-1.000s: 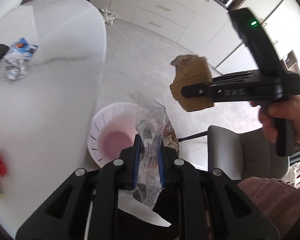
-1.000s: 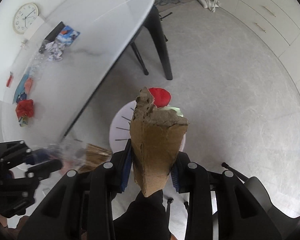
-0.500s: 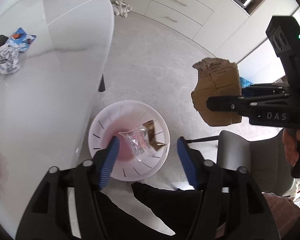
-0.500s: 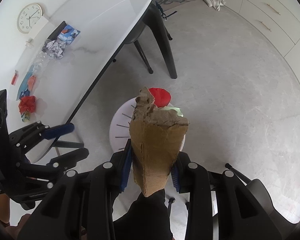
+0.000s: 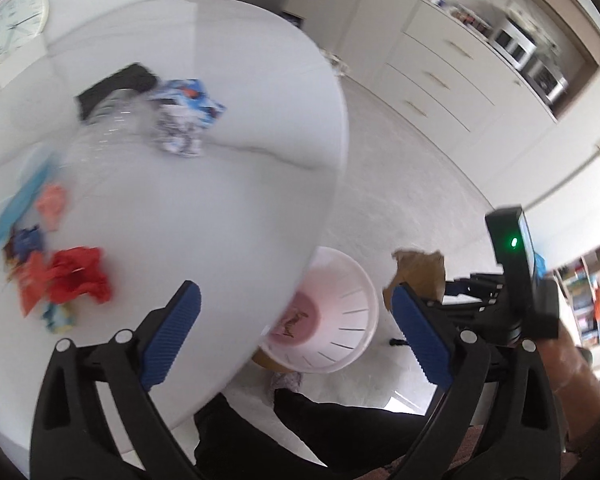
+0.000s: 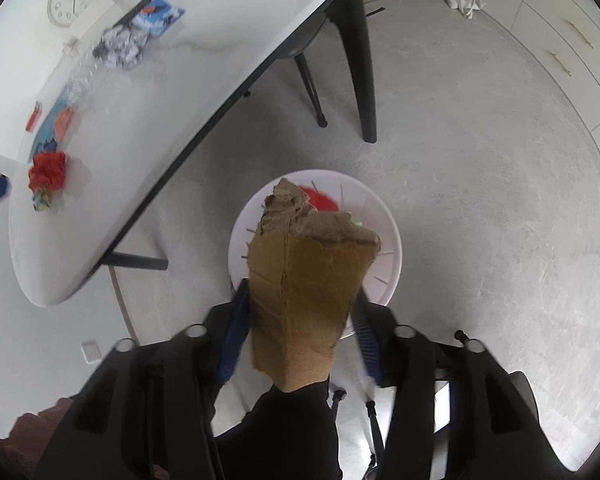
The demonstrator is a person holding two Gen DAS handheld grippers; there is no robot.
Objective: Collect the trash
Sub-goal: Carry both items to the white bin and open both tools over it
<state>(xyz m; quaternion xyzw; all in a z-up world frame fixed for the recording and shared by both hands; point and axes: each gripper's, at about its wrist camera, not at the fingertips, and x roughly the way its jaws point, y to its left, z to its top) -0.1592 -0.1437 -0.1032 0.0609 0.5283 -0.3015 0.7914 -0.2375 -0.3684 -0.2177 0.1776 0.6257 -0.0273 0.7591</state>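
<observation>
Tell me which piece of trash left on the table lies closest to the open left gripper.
The crumpled red wrapper, just ahead of the left gripper. The crumpled printed paper and the blue packet sit much farther up the table.

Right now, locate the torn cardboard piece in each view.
Left wrist: the cardboard piece is right of centre, clamped in the right tongs, beside the white bin.
Right wrist: the cardboard piece fills the centre, above that bin.
Shared landmark: the red crumpled wrapper on the table.
</observation>
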